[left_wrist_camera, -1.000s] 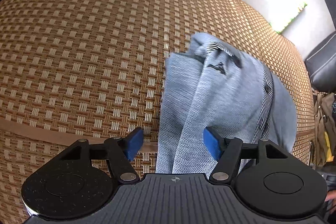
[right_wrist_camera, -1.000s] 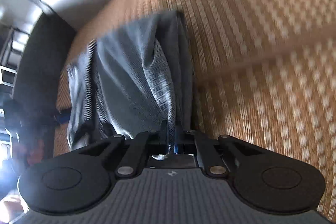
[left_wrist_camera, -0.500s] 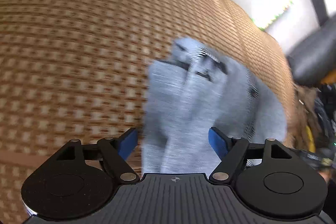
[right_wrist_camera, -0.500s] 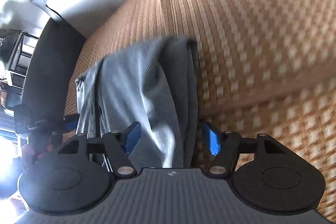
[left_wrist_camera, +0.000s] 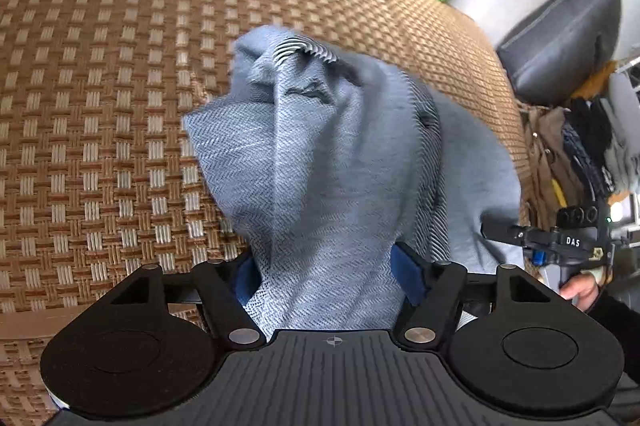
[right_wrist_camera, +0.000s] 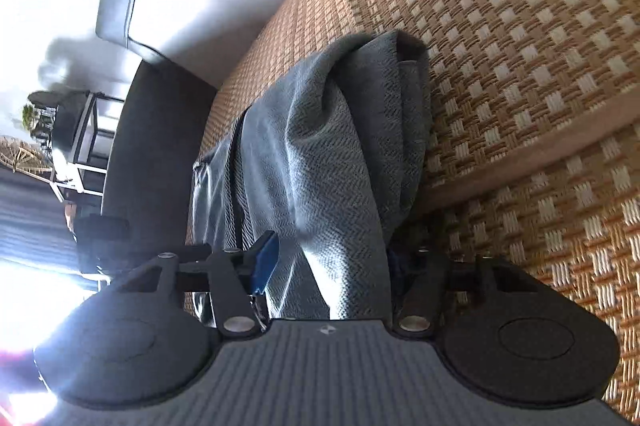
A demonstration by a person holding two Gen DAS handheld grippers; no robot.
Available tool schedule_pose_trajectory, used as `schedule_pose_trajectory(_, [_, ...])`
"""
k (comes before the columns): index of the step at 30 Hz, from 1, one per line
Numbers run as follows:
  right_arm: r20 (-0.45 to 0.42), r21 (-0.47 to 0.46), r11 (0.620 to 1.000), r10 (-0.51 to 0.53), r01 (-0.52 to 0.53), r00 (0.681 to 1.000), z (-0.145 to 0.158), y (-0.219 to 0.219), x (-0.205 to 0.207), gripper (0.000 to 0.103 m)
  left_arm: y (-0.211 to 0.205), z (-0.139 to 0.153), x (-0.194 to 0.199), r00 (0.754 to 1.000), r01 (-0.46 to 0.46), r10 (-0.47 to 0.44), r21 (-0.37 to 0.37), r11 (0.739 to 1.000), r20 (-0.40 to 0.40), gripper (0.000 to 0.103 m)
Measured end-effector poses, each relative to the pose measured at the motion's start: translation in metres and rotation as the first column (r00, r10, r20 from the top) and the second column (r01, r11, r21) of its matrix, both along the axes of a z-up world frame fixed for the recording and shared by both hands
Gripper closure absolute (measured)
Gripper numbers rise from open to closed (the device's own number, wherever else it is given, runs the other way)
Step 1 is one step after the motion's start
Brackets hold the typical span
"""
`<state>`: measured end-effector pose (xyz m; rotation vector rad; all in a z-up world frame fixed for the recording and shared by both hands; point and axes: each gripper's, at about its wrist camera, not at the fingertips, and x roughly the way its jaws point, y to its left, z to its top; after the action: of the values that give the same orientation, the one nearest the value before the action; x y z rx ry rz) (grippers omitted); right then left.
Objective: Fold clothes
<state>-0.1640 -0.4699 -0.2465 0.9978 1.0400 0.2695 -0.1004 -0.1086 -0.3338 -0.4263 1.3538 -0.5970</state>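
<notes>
Woven tan matting point(left_wrist_camera: 100, 114) covers the wide surface, with a brown band crossing it. On it lies a blue-grey herringbone garment point(left_wrist_camera: 320, 162), bunched into long folds, a striped edge peeking out at its far end. The left gripper point(left_wrist_camera: 326, 276) has its blue pads spread, with cloth running between them, not pinched. The right gripper point(right_wrist_camera: 328, 260) likewise stands released, straddling the near folds.

Blue-grey herringbone garment point(left_wrist_camera: 320, 166) – tan/cream basket-weave mat point(left_wrist_camera: 100, 86) – blue pads point(right_wrist_camera: 266, 258).
</notes>
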Motion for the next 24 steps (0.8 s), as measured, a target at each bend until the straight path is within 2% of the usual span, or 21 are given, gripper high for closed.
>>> schedule_pose_trajectory(2, [-0.036, -0.04, 0.999, -0.011, 0.009, 0.999, -0.005, 0.003, 0.008, 0.039, -0.008, 0.0, 0.008, 1.0, -0.011, 0.011, 0.011, 1.0, 0.01, 0.019])
schedule_pose_trajectory(3, [-0.051, -0.065, 0.998, -0.013, 0.009, 0.999, -0.007, 0.007, 0.014, 0.041, -0.011, 0.0, 0.011, 1.0, -0.002, 0.002, 0.018, 1.0, 0.021, 0.017])
schedule_pose_trajectory(4, [-0.062, -0.085, 0.996, -0.015, 0.01, 0.998, -0.008, 0.011, 0.019, 0.037, -0.013, 0.0, 0.014, 0.999, 0.012, -0.012, 0.028, 1.0, 0.032, 0.016])
schedule_pose_trajectory(5, [-0.06, -0.089, 0.996, -0.019, 0.014, 0.998, -0.006, 0.013, 0.021, 0.033, -0.015, -0.001, 0.015, 0.999, 0.02, -0.021, 0.04, 0.999, 0.043, 0.016])
schedule_pose_trajectory(6, [-0.06, -0.094, 0.995, -0.021, 0.015, 0.998, -0.004, 0.015, 0.022, 0.033, -0.022, -0.002, 0.019, 0.998, 0.022, -0.025, 0.05, 0.998, 0.053, 0.021])
schedule_pose_trajectory(7, [-0.066, -0.099, 0.995, -0.019, 0.012, 0.998, -0.002, 0.016, 0.023, 0.042, -0.027, -0.003, 0.021, 0.998, 0.025, -0.029, 0.066, 0.997, 0.057, 0.028])
schedule_pose_trajectory(8, [-0.072, -0.105, 0.994, -0.017, 0.009, 0.997, -0.001, 0.016, 0.024, 0.064, -0.028, -0.003, 0.021, 0.998, 0.028, -0.034, 0.085, 0.996, 0.059, 0.048])
schedule_pose_trajectory(9, [-0.078, -0.106, 0.994, -0.016, 0.008, 0.997, 0.001, 0.017, 0.024, 0.072, -0.03, -0.003, 0.023, 0.997, 0.059, -0.064, 0.088, 0.994, 0.051, 0.064])
schedule_pose_trajectory(11, [-0.087, -0.126, 0.992, -0.012, 0.001, 0.996, 0.012, 0.021, 0.024, 0.077, -0.032, 0.001, 0.028, 0.997, 0.062, -0.067, 0.099, 0.993, 0.048, 0.078])
schedule_pose_trajectory(12, [-0.088, -0.153, 0.988, 0.003, -0.017, 0.996, 0.019, 0.025, 0.027, 0.078, -0.031, 0.006, 0.027, 0.996, 0.056, -0.063, 0.108, 0.993, 0.057, 0.082])
schedule_pose_trajectory(20, [0.035, -0.13, 0.99, 0.062, -0.057, 0.997, 0.08, 0.024, 0.031, 0.081, -0.069, 0.055, 0.018, 0.993, 0.006, -0.019, 0.107, 0.994, 0.116, 0.085])
schedule_pose_trajectory(24, [0.091, -0.095, 0.993, 0.073, -0.065, 0.993, 0.095, -0.01, 0.032, 0.081, -0.1, 0.08, 0.019, 0.989, -0.016, -0.003, 0.126, 0.992, 0.145, 0.085])
